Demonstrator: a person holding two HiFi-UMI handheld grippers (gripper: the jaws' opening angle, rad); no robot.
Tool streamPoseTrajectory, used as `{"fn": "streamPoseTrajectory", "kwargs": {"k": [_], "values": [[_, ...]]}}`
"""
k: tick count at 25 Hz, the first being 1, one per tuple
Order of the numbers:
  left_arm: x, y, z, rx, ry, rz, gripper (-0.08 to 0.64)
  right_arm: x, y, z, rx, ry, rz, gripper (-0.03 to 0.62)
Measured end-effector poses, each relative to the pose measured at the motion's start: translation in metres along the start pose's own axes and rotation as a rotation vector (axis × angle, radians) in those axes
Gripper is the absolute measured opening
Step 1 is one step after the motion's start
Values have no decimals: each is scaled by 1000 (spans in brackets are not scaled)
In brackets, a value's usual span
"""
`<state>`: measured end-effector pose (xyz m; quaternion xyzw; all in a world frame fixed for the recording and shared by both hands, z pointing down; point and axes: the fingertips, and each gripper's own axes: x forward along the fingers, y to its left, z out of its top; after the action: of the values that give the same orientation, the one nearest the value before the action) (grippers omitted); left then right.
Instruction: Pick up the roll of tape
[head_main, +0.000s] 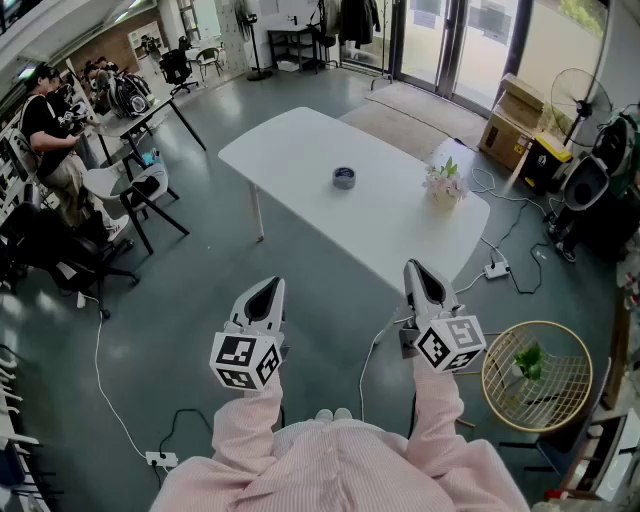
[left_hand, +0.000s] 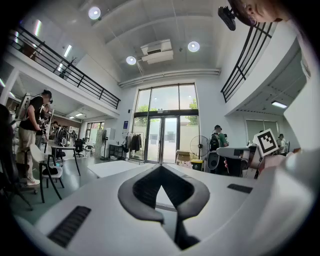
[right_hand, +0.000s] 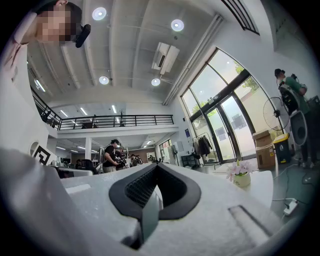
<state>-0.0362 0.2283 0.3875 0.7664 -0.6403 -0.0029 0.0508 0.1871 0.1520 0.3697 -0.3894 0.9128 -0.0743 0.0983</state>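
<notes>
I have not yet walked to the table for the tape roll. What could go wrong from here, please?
1. A white cable lies on the floor between the person and the table; it may catch a foot.
2. The left gripper and right gripper both have their jaws together; unopened, they would probably push the roll of tape away.
3. The flower pot stands right of the roll; a reach from that side might knock it.
</notes>
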Motion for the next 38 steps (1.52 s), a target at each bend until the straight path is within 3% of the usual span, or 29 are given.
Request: {"fn": "streamPoseTrajectory", "kwargs": {"k": [8, 15, 26, 38], "values": [[5, 0, -7, -24, 7, 13, 2, 1, -9, -4, -24, -14, -20, 4], [14, -4, -12, -58, 14, 25, 2, 10, -22, -10, 11, 19, -15, 5], [37, 7, -18, -94, 34, 45, 2, 45, -43, -23, 36, 63, -34, 72], [122, 83, -16, -119, 42, 9, 2, 146, -68, -49, 52, 97, -79, 127]]}}
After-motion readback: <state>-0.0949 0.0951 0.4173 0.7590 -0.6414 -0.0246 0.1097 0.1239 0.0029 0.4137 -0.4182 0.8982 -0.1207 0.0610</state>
